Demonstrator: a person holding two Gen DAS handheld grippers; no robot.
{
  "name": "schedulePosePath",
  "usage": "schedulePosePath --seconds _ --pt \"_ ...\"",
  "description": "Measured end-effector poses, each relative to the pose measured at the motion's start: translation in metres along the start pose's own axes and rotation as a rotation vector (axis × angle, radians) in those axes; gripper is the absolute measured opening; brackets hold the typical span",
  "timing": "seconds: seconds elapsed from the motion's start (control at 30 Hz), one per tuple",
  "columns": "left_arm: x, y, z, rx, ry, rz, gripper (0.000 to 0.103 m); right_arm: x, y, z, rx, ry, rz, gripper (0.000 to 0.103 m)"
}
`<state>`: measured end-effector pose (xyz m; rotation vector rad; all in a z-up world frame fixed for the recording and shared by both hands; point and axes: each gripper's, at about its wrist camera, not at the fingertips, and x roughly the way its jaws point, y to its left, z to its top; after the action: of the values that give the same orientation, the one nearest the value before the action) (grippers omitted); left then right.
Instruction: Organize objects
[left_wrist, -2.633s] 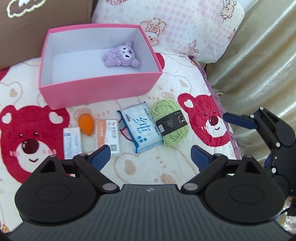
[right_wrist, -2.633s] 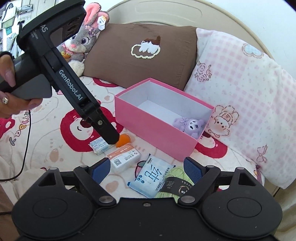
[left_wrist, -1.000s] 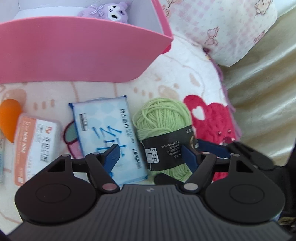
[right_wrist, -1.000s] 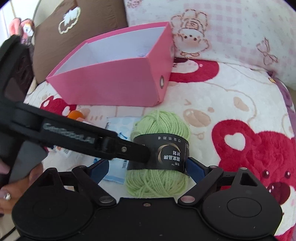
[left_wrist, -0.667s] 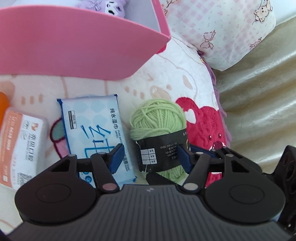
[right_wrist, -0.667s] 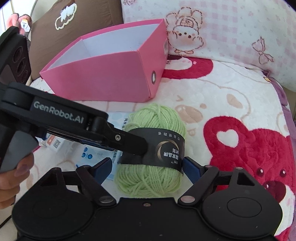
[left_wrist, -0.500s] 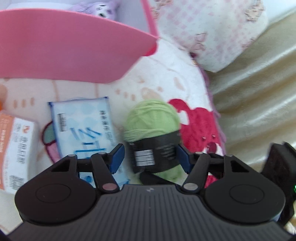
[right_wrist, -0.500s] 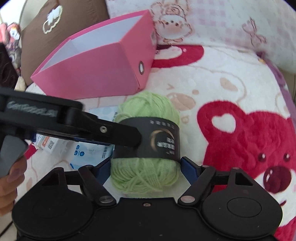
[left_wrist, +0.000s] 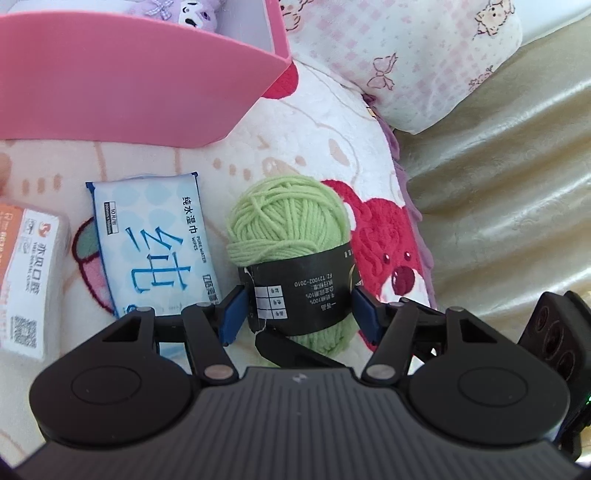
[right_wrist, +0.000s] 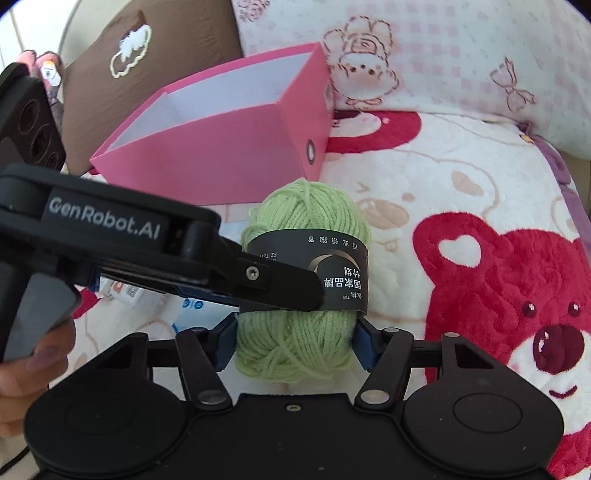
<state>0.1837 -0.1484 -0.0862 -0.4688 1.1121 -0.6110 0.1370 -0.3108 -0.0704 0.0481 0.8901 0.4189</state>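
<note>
A green yarn ball (left_wrist: 288, 218) with a black paper band lies on the bear blanket in front of the pink box (left_wrist: 140, 88). My left gripper (left_wrist: 299, 317) is shut on the yarn ball at its band. My right gripper (right_wrist: 295, 341) is shut on the yarn ball's near end (right_wrist: 295, 350), from the other side. The left gripper's finger (right_wrist: 273, 282) crosses the band in the right wrist view. A purple plush toy (left_wrist: 184, 11) lies inside the box.
A blue wet-wipes pack (left_wrist: 151, 243) and a white and orange packet (left_wrist: 29, 273) lie left of the yarn. A pink checked pillow (left_wrist: 406, 55) and a brown pillow (right_wrist: 147, 55) stand behind the box (right_wrist: 221, 147). The bed edge drops off at the right (left_wrist: 424, 206).
Both grippers have moved in from above the bed and closed on the yarn ball, each from its own side. The other objects have not moved.
</note>
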Motion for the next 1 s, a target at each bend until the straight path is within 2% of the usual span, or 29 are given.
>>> schedulePosePath --seconds 0.23,0.43,0.73,1.0 --pt "-0.027 -0.006 -0.006 -0.027 0.017 -0.028 0.060 -0.026 0.019 0.002 0.009 0.006 0.005 0.067" --pt "-0.067 -0.029 -0.014 0.010 -0.028 -0.047 0.060 -0.061 0.037 0.008 -0.036 -0.015 0.012 0.067" --pt "-0.110 -0.042 -0.019 0.030 -0.043 -0.020 0.060 -0.085 0.076 0.014 -0.127 -0.028 -0.005 0.069" --pt "-0.160 -0.037 -0.023 0.042 -0.053 0.022 0.060 -0.096 0.118 0.028 -0.208 -0.007 0.034 0.069"
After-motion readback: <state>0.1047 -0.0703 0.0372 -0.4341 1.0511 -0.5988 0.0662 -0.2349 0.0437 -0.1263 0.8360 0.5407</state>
